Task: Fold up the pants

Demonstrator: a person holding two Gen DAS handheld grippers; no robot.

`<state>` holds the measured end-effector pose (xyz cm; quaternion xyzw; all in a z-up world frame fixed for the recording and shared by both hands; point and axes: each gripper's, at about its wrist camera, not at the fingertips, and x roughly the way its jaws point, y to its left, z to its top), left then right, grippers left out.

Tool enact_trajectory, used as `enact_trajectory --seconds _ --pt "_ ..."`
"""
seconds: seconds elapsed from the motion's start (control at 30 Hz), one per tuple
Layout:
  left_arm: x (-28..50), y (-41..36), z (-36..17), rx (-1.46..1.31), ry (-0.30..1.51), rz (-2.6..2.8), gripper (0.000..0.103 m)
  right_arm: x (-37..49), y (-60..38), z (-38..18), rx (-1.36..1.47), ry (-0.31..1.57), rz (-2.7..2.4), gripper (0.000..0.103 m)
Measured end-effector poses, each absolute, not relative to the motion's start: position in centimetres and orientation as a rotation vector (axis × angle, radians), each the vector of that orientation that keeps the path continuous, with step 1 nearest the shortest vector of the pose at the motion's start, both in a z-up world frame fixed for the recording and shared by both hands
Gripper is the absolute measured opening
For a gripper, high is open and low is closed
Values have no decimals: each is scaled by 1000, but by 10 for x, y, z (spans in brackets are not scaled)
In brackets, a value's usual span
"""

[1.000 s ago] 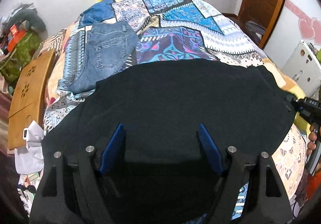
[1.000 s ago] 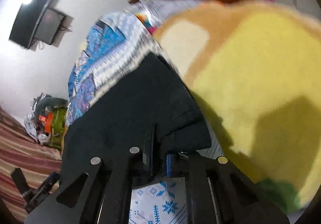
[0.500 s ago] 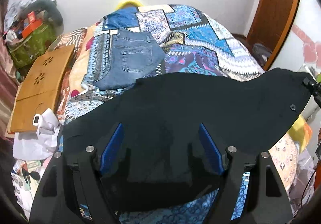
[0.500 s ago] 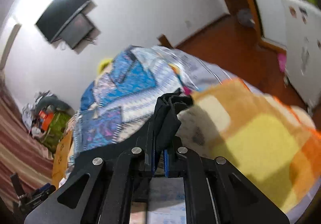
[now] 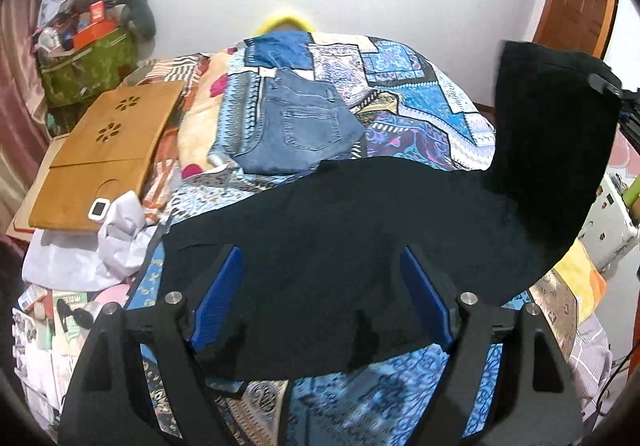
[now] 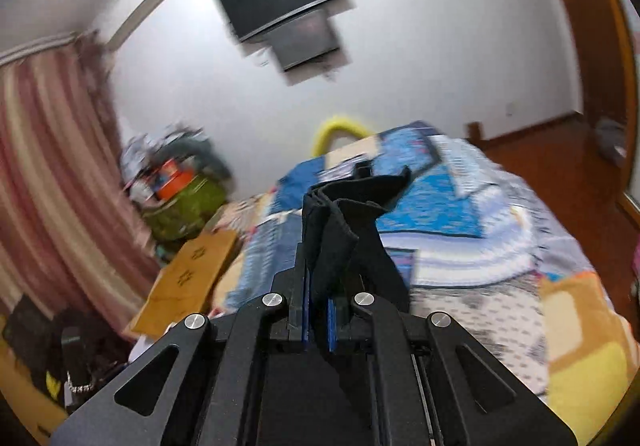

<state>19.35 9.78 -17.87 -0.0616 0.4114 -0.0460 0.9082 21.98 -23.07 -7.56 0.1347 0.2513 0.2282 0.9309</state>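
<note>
Black pants (image 5: 360, 230) lie spread across the patchwork bedspread (image 5: 420, 94) in the left wrist view. Their right end (image 5: 556, 134) is lifted high in the air. My left gripper (image 5: 320, 298) hangs open just above the near part of the pants, blue pads apart, holding nothing. My right gripper (image 6: 318, 322) is shut on a bunched edge of the black pants (image 6: 340, 214) and holds it up over the bed. The right gripper's tip (image 5: 608, 86) shows at the right edge of the left wrist view.
Folded blue jeans (image 5: 296, 126) lie on the bed beyond the black pants. A wooden lap tray (image 5: 104, 150) and white cloth (image 5: 100, 246) sit at the left. A green bag (image 5: 84, 66) stands in the corner. A TV (image 6: 280, 2) hangs on the wall.
My right gripper has risen from the bed's right edge, lifting its end of the black pants high and toward the middle. My left gripper has stayed open and pulled back and up a little.
</note>
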Motion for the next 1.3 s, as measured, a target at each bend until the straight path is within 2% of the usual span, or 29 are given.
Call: enact_trajectory --seconds 0.13,0.3,0.47,0.5,0.6,0.67,0.73,0.8,1.07,1.3 --pt "186 111 -177 -156 848 -85 81 223 -181 -102 204 586 555 5" --pt "182 119 -175 -166 847 -72 81 225 -134 -163 116 760 625 5" --pt "181 122 -177 -168 854 -65 82 224 -113 -215 31 910 662 6" --pt "181 121 -179 -168 859 -66 82 224 -112 -221 22 931 672 9" --pt "185 116 -182 -166 880 -74 82 217 -109 -223 -39 949 671 11" --pt "189 110 -183 -153 890 -82 82 215 -109 -221 -63 983 708 21" --pt "194 101 -181 -131 890 -89 83 214 -114 -211 -38 1004 739 43" --pt "198 93 -179 -115 886 -100 84 214 -124 -199 -13 979 739 53" --pt "237 51 -173 -61 890 -169 87 226 -166 -156 -84 805 616 57" --pt "282 7 -180 11 921 -241 87 260 -193 -163 -109 806 533 59"
